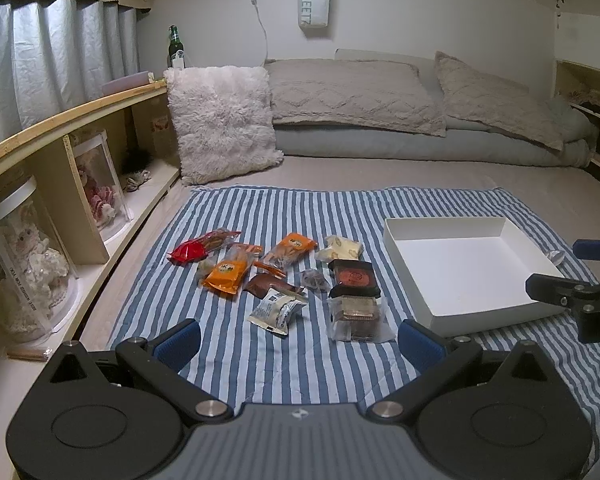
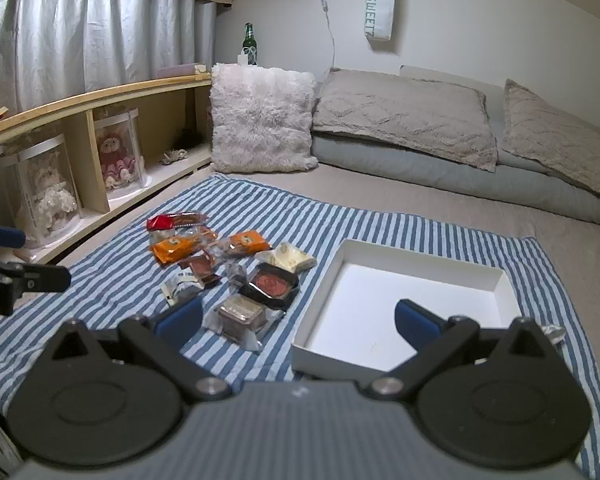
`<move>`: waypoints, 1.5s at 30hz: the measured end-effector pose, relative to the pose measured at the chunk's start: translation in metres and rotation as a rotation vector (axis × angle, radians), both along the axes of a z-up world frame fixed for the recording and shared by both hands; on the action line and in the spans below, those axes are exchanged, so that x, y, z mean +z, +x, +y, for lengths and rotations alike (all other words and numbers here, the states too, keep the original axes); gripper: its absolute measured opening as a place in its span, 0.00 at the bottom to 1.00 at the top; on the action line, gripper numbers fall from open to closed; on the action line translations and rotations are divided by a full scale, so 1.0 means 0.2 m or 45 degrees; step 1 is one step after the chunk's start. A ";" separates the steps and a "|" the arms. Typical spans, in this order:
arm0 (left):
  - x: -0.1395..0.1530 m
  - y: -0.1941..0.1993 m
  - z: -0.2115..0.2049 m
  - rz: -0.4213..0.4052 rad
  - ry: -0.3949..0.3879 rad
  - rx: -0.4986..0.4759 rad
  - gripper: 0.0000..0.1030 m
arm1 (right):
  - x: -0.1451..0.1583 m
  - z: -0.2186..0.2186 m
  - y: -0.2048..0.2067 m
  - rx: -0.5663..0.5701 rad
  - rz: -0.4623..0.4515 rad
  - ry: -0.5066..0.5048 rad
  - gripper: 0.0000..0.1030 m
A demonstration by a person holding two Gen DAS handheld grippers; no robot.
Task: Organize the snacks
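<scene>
Several wrapped snacks lie in a loose pile on a blue-striped cloth (image 1: 220, 364): a red packet (image 1: 198, 246), orange packets (image 1: 225, 273), a white packet (image 1: 278, 309), a dark round-topped box (image 1: 355, 277) and a clear-wrapped brown cake (image 1: 356, 316). An empty white box (image 1: 466, 270) sits to their right. My left gripper (image 1: 298, 340) is open and empty, just short of the pile. My right gripper (image 2: 298, 322) is open and empty, over the near edge of the white box (image 2: 404, 320), with the cake (image 2: 240, 316) between its fingers' line of sight.
The cloth lies on a bed with a fluffy white cushion (image 1: 222, 120) and grey pillows (image 1: 352, 92) behind. A wooden shelf (image 1: 72, 112) with boxed dolls runs along the left. A green bottle (image 1: 175, 46) stands on the shelf's far end.
</scene>
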State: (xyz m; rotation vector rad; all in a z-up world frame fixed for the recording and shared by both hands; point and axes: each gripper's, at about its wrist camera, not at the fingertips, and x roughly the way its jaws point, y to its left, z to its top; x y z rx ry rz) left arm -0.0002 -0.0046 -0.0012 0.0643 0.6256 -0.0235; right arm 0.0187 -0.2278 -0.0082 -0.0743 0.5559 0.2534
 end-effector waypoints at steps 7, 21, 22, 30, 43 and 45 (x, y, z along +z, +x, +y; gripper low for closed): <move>0.00 0.00 0.00 0.003 0.000 -0.005 1.00 | -0.01 0.00 0.00 0.001 0.001 -0.003 1.00; 0.00 0.00 -0.01 0.007 0.007 -0.007 1.00 | -0.02 0.00 -0.01 0.003 0.004 -0.003 1.00; 0.00 0.00 -0.01 0.007 0.006 -0.008 1.00 | -0.02 0.00 -0.01 0.003 0.005 -0.003 1.00; -0.01 0.01 -0.02 0.009 0.009 -0.009 1.00 | -0.02 0.00 -0.01 0.005 0.014 -0.010 1.00; -0.04 0.01 -0.03 0.019 0.007 -0.024 1.00 | -0.02 0.00 -0.01 0.009 0.018 -0.012 1.00; -0.03 0.01 -0.03 0.021 0.007 -0.023 1.00 | -0.02 0.00 -0.01 0.008 0.021 -0.012 1.00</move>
